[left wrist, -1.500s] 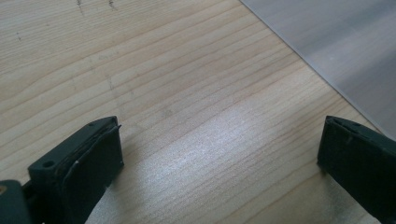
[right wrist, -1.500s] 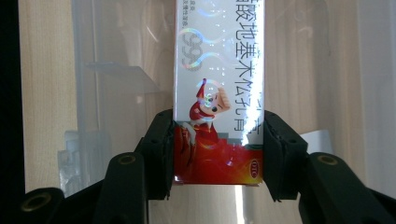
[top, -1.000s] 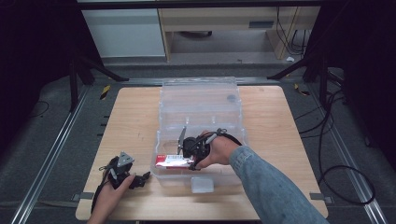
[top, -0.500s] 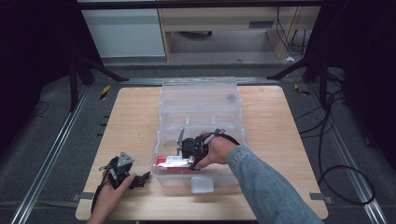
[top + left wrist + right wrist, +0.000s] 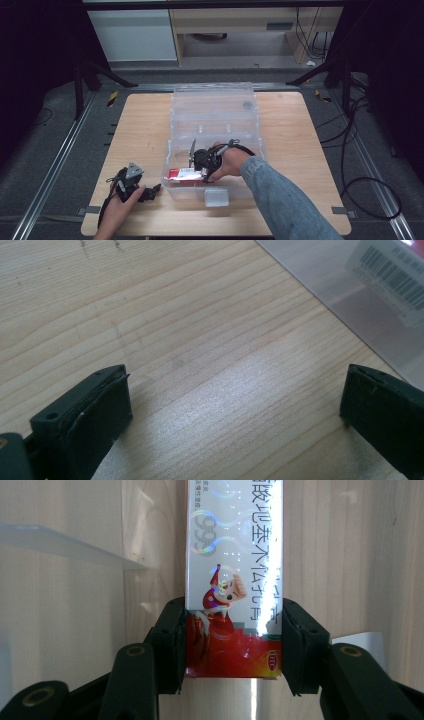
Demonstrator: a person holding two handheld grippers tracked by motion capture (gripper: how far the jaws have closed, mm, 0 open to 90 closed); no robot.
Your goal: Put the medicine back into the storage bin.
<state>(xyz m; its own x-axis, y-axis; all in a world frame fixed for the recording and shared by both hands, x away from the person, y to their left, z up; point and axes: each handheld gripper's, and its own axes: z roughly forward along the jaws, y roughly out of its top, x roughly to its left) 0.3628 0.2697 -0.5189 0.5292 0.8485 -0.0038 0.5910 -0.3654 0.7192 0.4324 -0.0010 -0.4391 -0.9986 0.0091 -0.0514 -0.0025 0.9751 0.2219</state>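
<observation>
1. The right gripper [image 5: 234, 645] is pinching the near end of a red-and-silver medicine box [image 5: 234, 575], one pad on each long side. In the high view the box [image 5: 186, 174] lies low in the front part of the clear plastic storage bin [image 5: 215, 107], running left from the right gripper [image 5: 201, 165].

2. Doing this bit well, I'd say: keep the carton flat and level, bring it down until its underside meets the bin floor, then spread the jaws just enough to let go. It's thin card, so no extra squeeze.

3. Watch the front wall and the white latch [image 5: 217, 198] when backing out. My guess is that lifting straight up is safer than dragging sideways.

4. The left gripper [image 5: 131, 184] sits on the wooden table [image 5: 145, 125] just beside the bin's left front corner. Its jaws are spread wide with nothing between them, and the left gripper view shows bare wood and a barcode label [image 5: 392, 277] through the bin wall.

5. Versus a second ago: barely anything. The right hand has shifted slightly over the carton, and the left hasn't moved.
</observation>
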